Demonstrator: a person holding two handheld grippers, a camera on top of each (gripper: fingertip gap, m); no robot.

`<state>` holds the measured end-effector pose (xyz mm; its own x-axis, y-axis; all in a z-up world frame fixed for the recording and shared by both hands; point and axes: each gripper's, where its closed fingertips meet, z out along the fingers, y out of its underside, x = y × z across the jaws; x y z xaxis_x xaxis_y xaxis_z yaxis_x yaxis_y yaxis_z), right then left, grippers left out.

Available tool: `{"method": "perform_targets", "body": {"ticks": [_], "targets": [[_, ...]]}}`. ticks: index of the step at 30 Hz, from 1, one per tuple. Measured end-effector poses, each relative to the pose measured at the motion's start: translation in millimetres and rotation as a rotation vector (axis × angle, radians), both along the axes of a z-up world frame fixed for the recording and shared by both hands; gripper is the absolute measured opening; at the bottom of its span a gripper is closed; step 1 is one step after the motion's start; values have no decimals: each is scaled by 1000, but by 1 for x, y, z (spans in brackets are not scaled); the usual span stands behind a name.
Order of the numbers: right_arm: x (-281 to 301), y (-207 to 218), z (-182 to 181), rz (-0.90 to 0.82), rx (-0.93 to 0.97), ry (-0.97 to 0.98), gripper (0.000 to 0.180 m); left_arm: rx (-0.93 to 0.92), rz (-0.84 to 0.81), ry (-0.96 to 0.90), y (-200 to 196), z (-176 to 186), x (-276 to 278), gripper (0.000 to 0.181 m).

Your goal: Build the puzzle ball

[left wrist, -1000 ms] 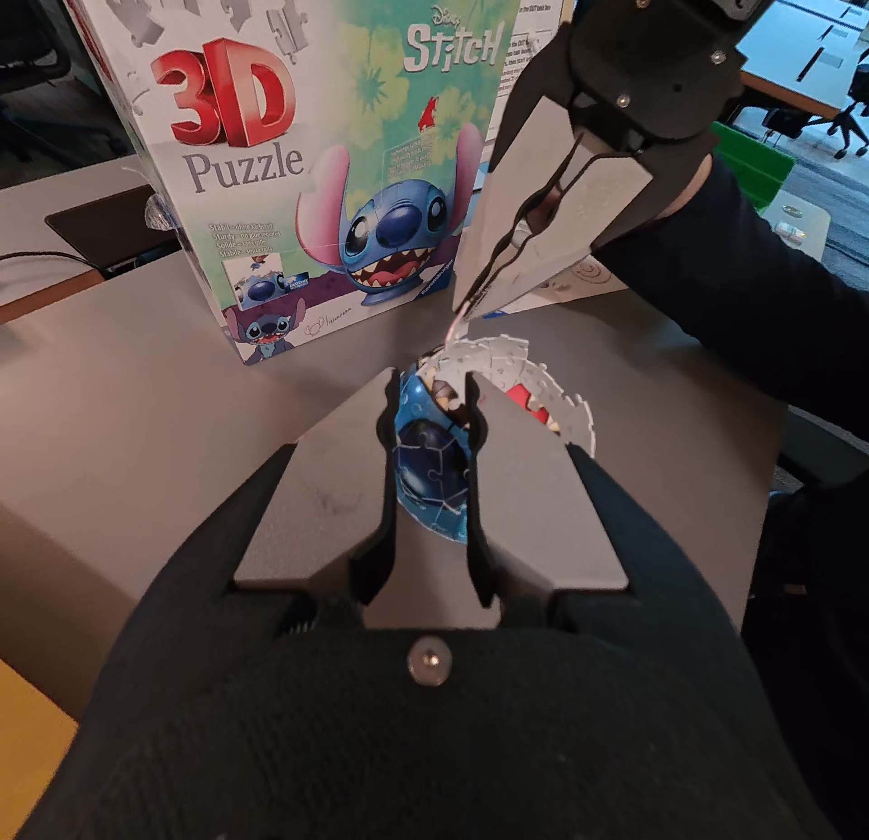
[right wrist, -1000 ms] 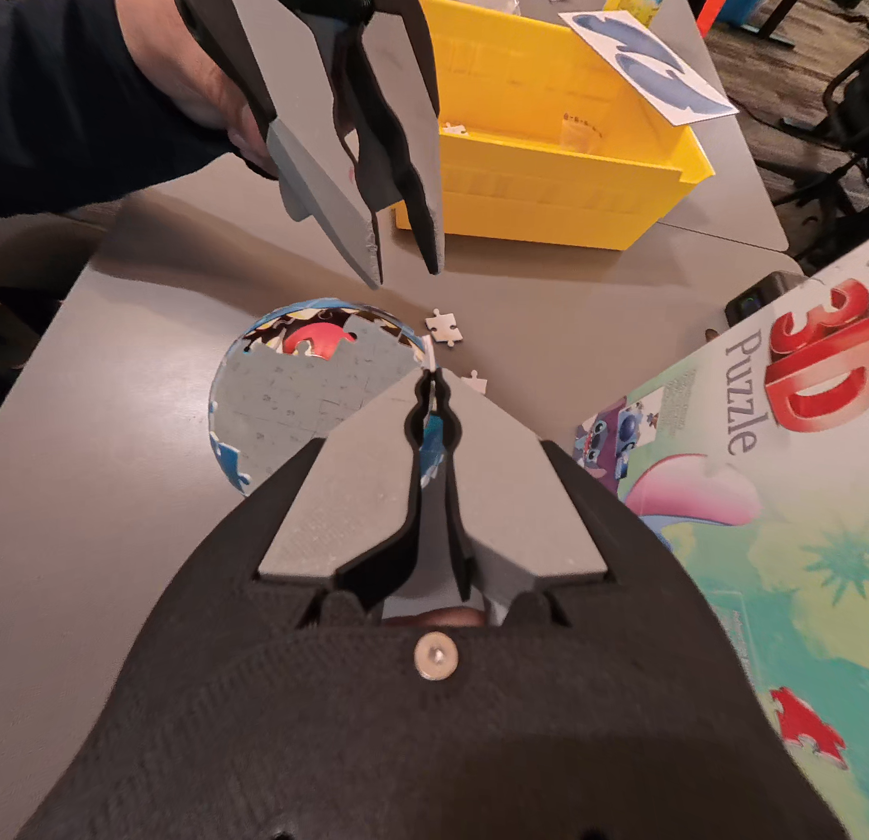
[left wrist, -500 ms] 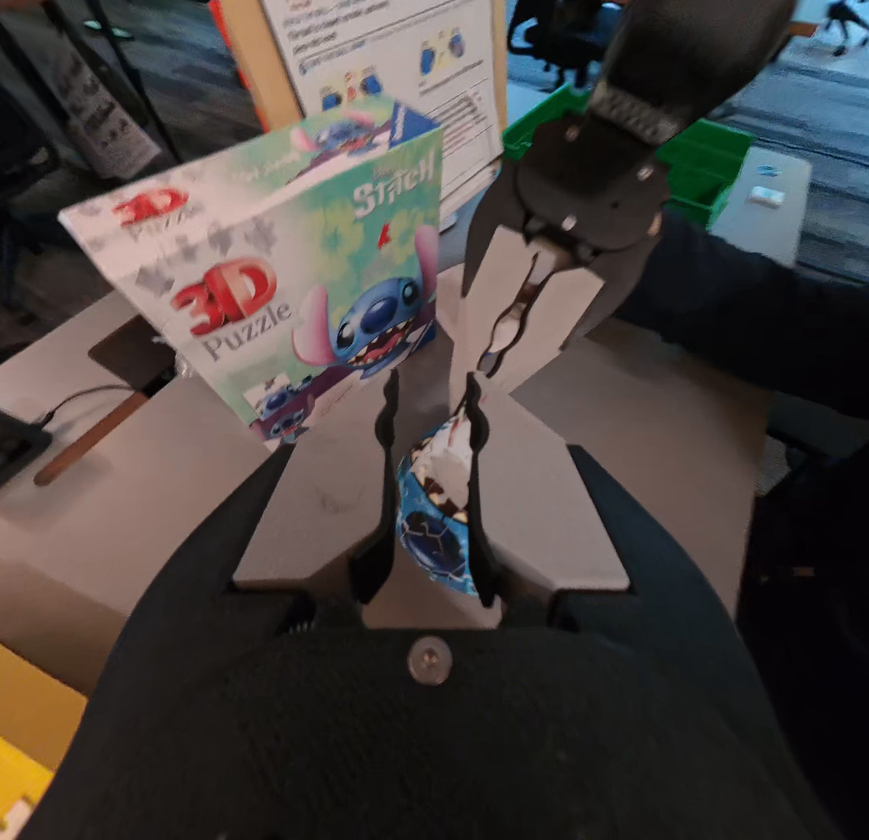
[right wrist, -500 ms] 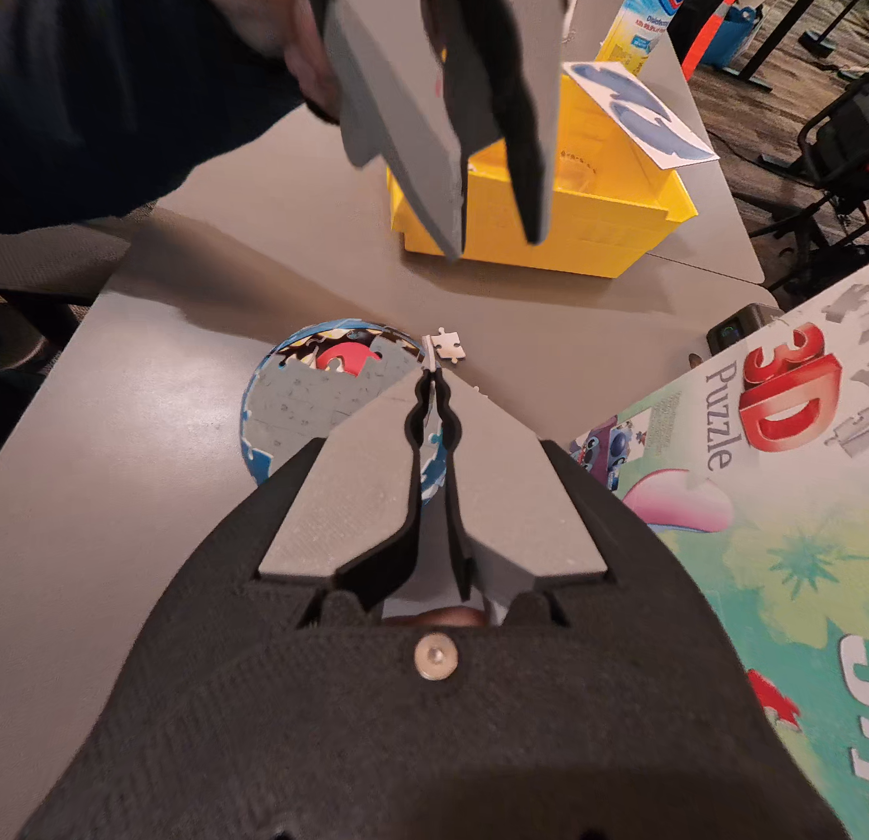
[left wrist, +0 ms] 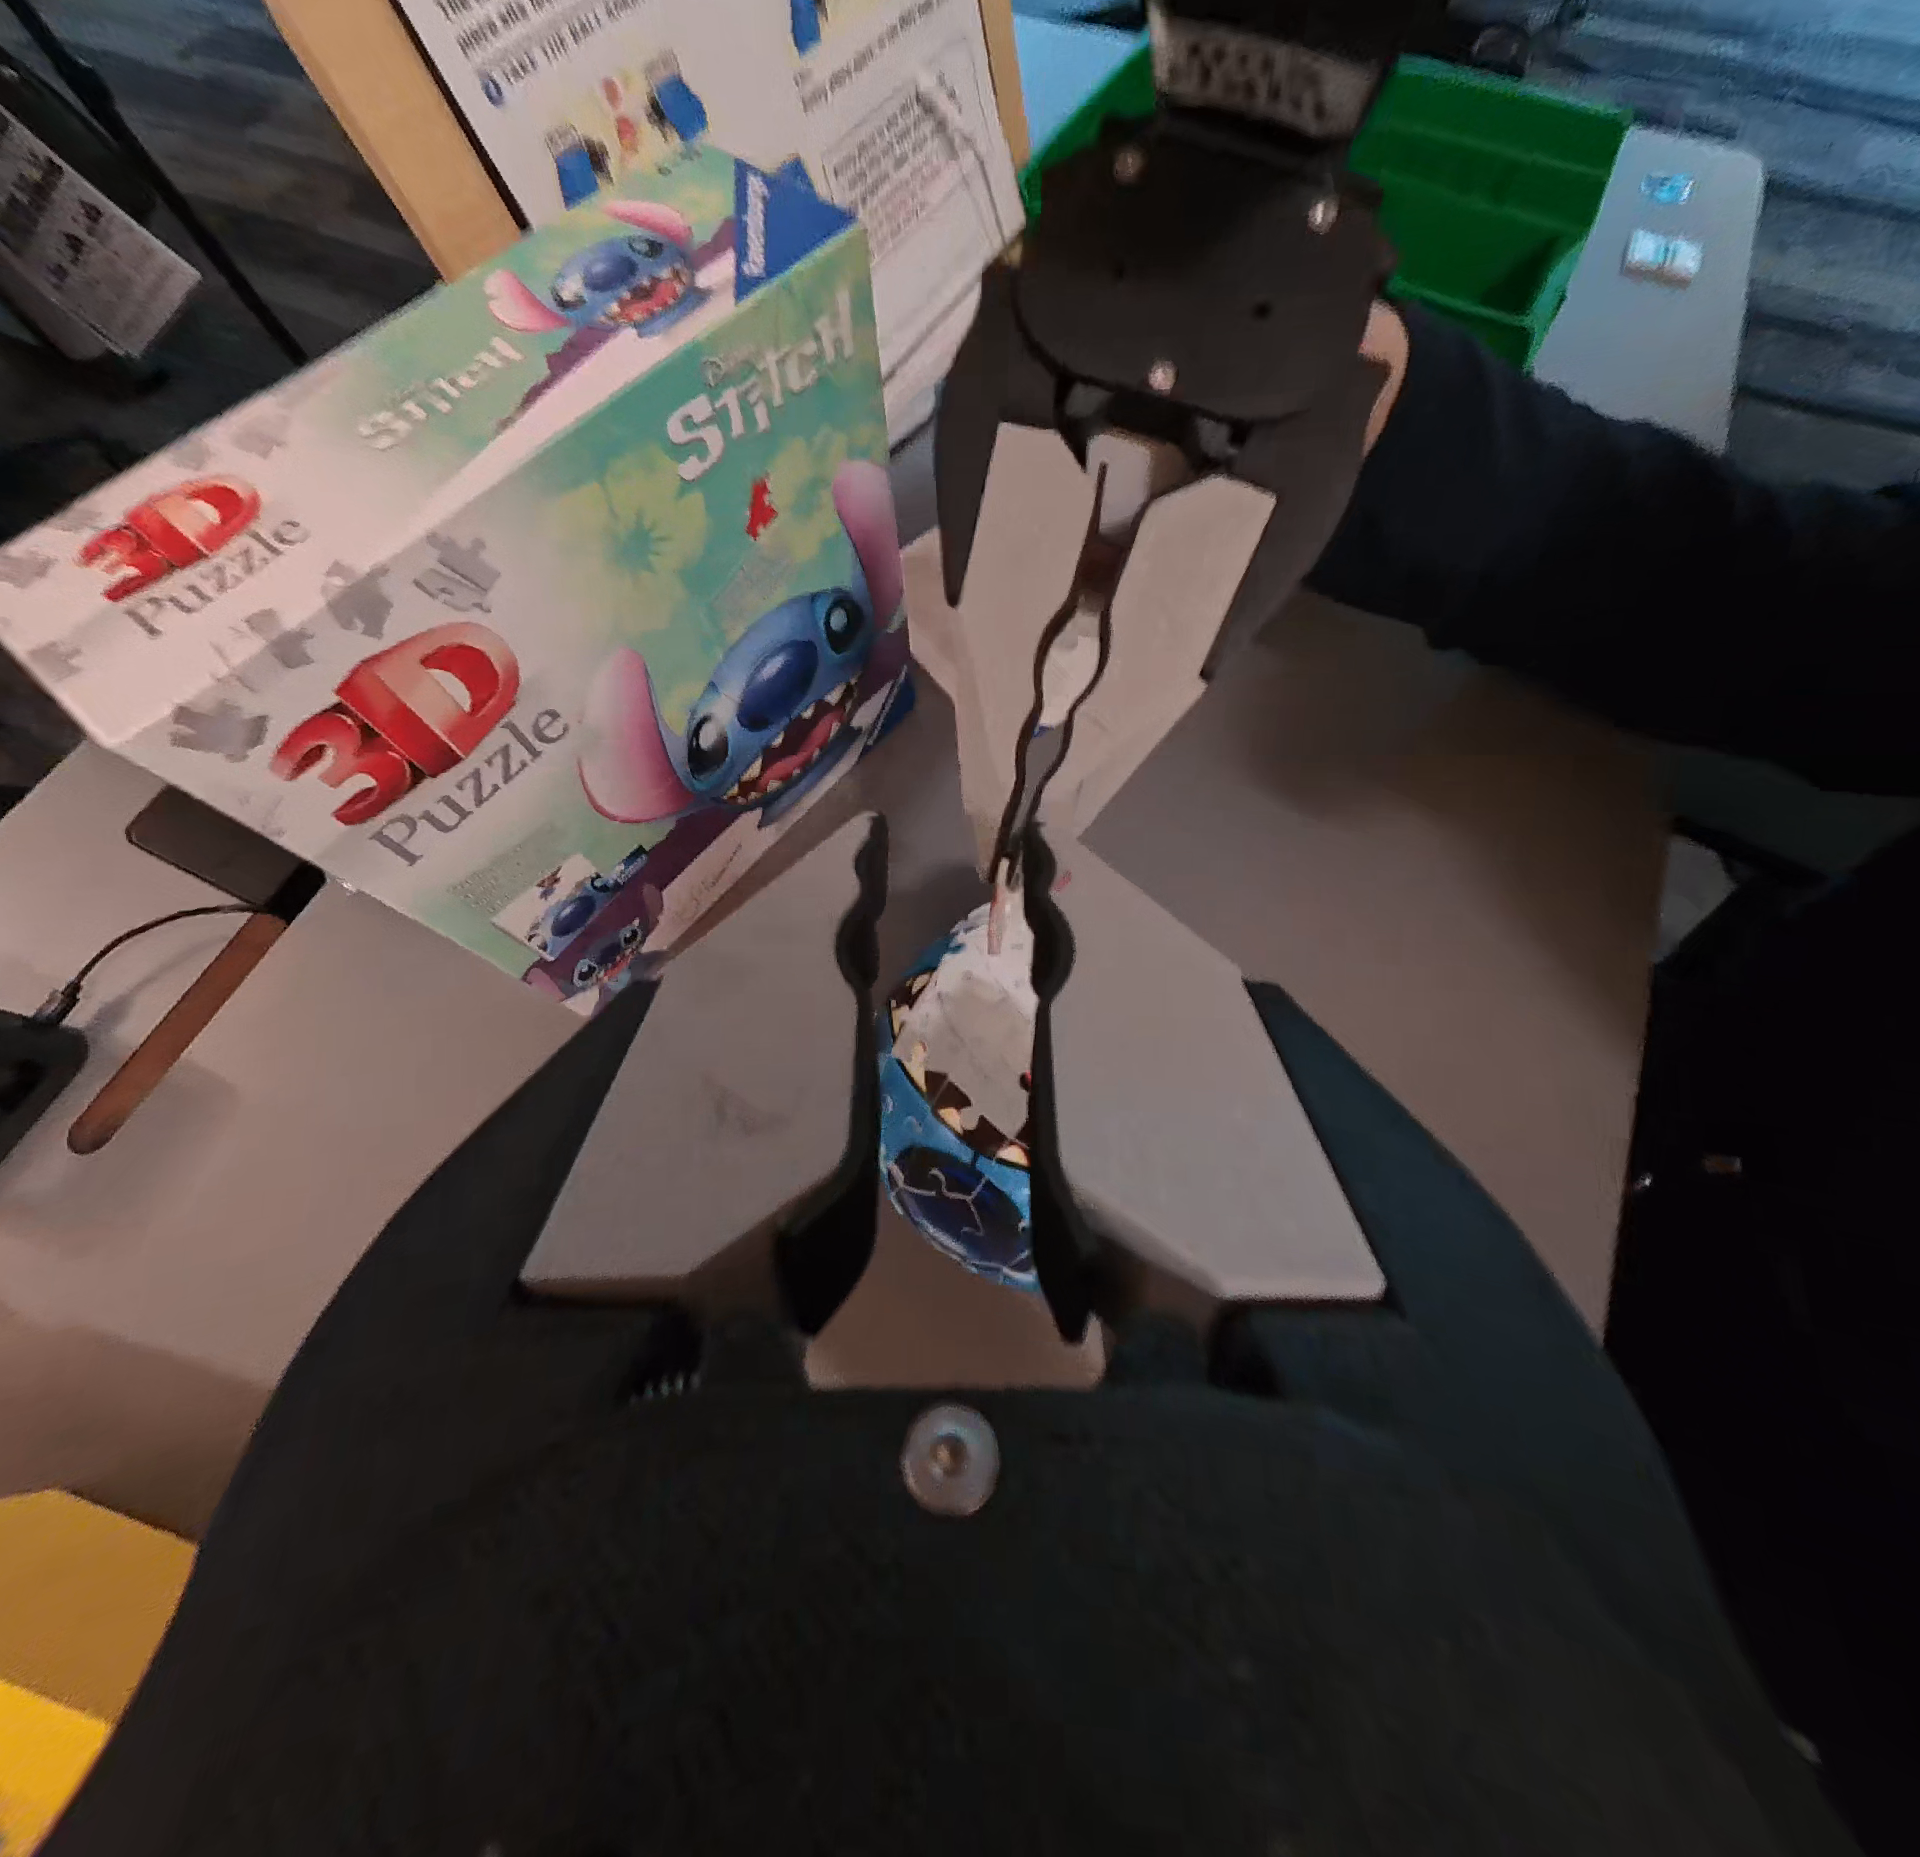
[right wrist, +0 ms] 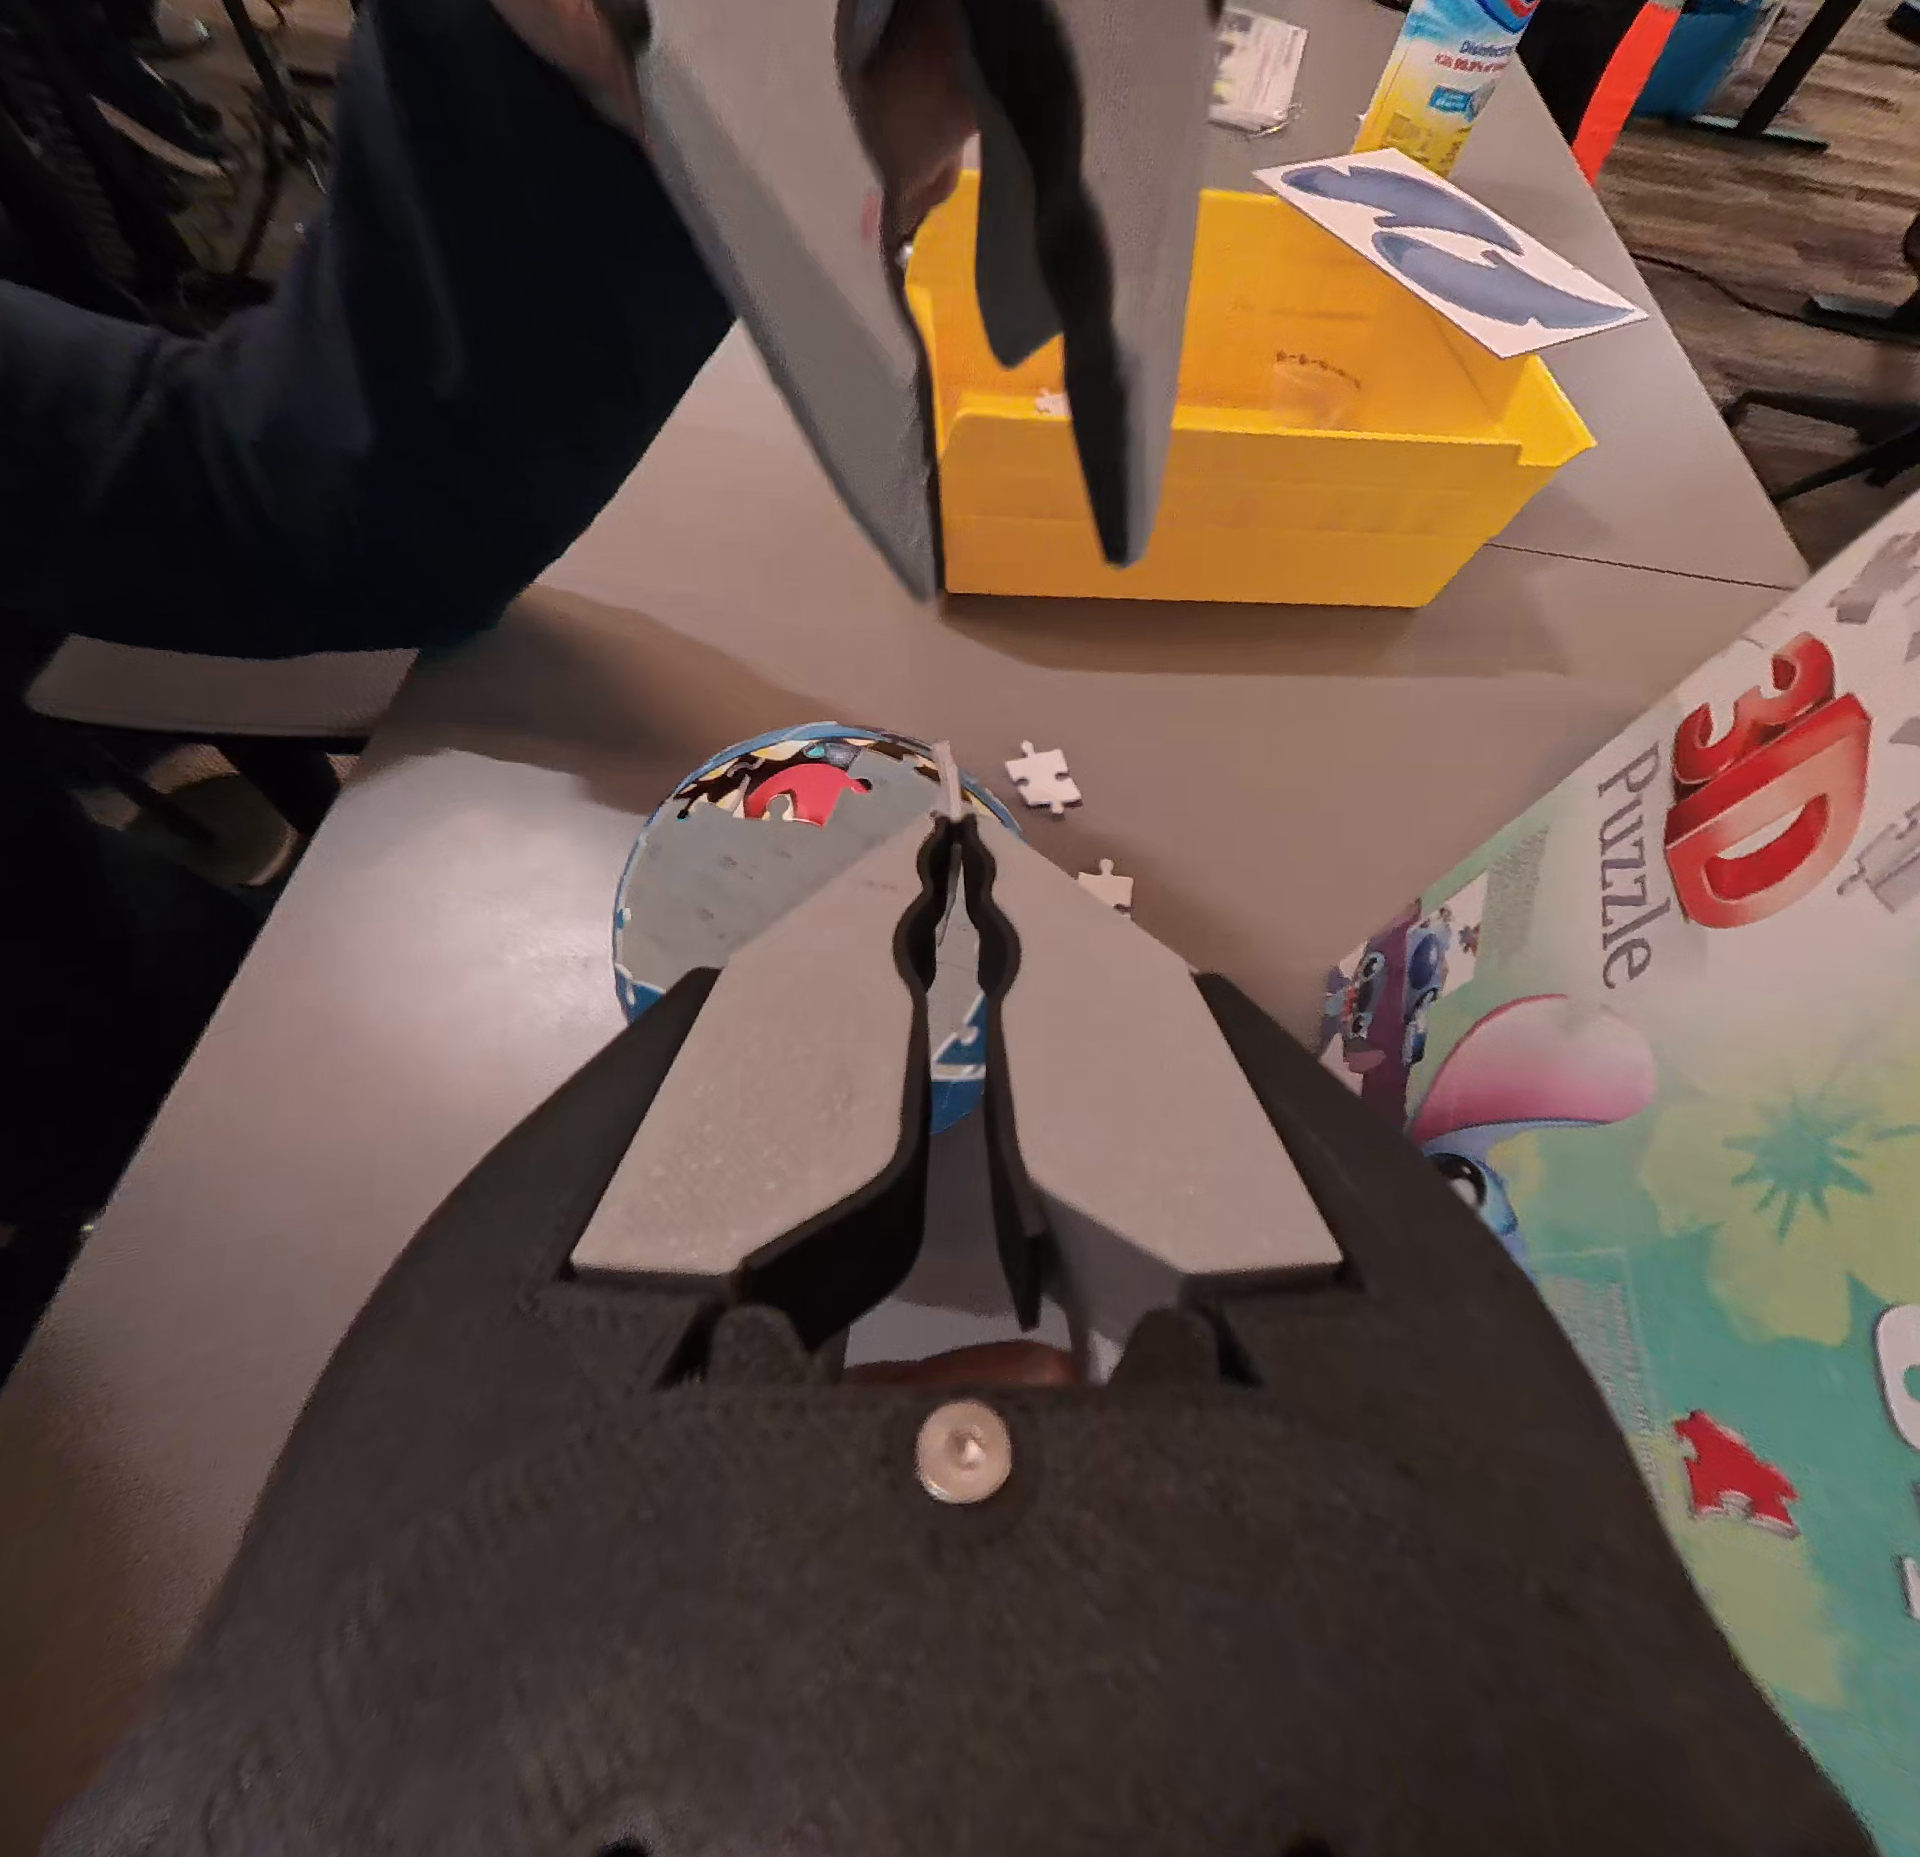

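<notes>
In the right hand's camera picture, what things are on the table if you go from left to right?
Puzzle ball → loose white puzzle piece → yellow bin → puzzle box.

Puzzle piece in right hand-held gripper

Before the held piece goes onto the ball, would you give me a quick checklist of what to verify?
1. Right gripper shut on the puzzle piece: ok.
2. Piece lined up with its gap in the puzzle ball: cannot tell.
3. Left gripper steadying the ball: not ok, open and raised above it.
4. Ball resting on the table: ok.
5. Spare loose pieces clear of the ball: ok.
</notes>
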<state>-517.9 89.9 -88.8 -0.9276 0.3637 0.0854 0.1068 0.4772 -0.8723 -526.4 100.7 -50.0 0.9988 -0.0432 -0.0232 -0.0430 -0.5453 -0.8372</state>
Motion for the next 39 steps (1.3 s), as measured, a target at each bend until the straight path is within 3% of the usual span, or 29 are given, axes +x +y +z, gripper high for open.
{"method": "perform_targets", "body": {"ticks": [7, 10, 12, 18, 25, 39], "targets": [[-1, 7, -5, -5, -2, -50, 0, -185, -53, -5, 8, -44, 6, 22], [3, 10, -4, 2, 16, -37, 0, -216, -90, -13, 8, -53, 10, 9], [5, 11, -2, 3, 12, -29, 0, -202, -125, -19, 9, -51, 15, 0], [9, 12, 3, 11, -6, -22, 0, -173, -133, 25, 11, -46, 16, 0], [4, 21, 17, -15, -84, -8, 5, 35, -83, 4, 13, -3, 8, 0], [7, 20, 19, -11, -48, 26, 1, -31, -121, -41, 10, -19, 12, 0]]}}
